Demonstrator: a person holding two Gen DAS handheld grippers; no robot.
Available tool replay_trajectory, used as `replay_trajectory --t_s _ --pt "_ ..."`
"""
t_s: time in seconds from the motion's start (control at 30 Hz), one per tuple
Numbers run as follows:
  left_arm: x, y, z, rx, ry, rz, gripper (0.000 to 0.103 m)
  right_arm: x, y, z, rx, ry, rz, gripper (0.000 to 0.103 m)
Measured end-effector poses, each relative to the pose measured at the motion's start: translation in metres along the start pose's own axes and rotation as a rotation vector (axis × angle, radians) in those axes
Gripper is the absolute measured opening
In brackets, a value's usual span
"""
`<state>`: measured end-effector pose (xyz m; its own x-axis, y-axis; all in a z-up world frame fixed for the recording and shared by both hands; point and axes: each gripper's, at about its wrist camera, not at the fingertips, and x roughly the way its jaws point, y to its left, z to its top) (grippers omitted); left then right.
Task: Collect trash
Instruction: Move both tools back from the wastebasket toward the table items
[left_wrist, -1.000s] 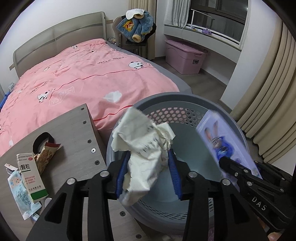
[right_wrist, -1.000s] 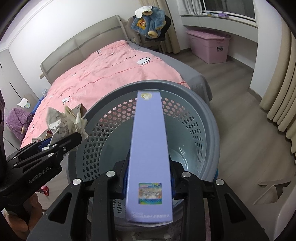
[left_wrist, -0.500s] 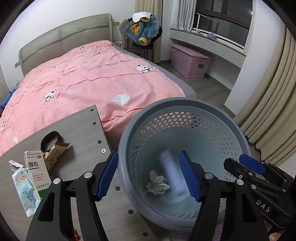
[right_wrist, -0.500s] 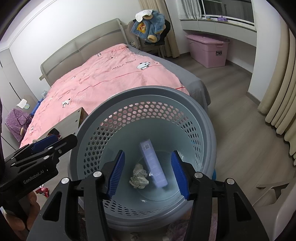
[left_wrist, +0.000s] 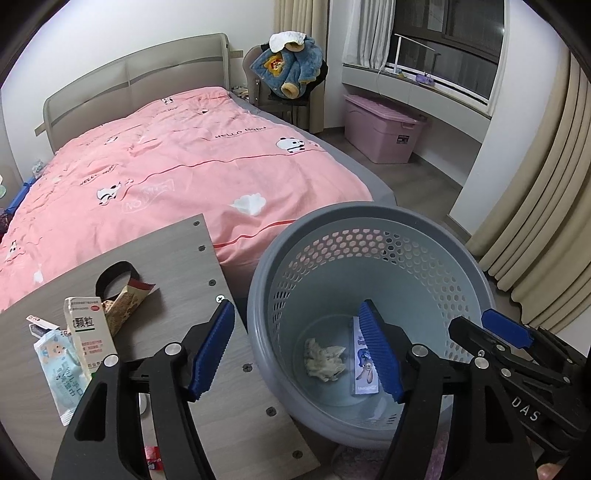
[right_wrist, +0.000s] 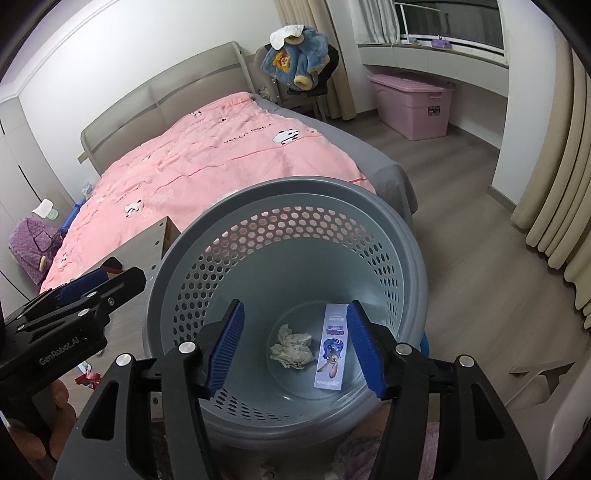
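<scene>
A grey perforated basket (left_wrist: 436, 236) (right_wrist: 295, 184) stands on the floor beside the wooden table (left_wrist: 173, 254). On its bottom lie a crumpled paper wad (left_wrist: 324, 359) (right_wrist: 291, 345) and a purple cartoon box (left_wrist: 364, 363) (right_wrist: 331, 345). My left gripper (left_wrist: 299, 347) is open and empty, over the basket's left rim and the table edge. My right gripper (right_wrist: 295, 345) is open and empty above the basket's inside. On the table lie a white medicine box (left_wrist: 88, 334), a blue wet-wipe packet (left_wrist: 59, 373) and a snack wrapper (left_wrist: 123, 302).
A bed with a pink cover (left_wrist: 177, 173) lies behind the table and basket. A pink storage bin (left_wrist: 384, 127) and a chair with a blue jacket (left_wrist: 291, 74) stand at the back. Curtains (left_wrist: 535, 206) hang at the right. A red scrap (left_wrist: 153, 456) lies on the floor.
A second ago my left gripper held the paper wad and my right held the purple box. Both opened and the items dropped to the basket bottom. Both grippers pulled back slightly.
</scene>
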<state>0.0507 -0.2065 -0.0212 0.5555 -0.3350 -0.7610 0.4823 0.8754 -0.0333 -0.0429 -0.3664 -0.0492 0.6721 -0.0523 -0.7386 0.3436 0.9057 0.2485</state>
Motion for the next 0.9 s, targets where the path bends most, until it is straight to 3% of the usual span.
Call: replay_trajectory --t_s 0.37,0.9 --pt "-0.023 0.011 -0.009 -0.016 -0.03 0.008 0.069 -0.015 0.009 -0.007 -0.007 -0.029 0.005 0.067" --pt "-0.053 0.04 -0.028 -0.056 -0.056 0.036 0.069 -0.028 0.037 -0.019 -0.048 -0.05 0.035 0.072"
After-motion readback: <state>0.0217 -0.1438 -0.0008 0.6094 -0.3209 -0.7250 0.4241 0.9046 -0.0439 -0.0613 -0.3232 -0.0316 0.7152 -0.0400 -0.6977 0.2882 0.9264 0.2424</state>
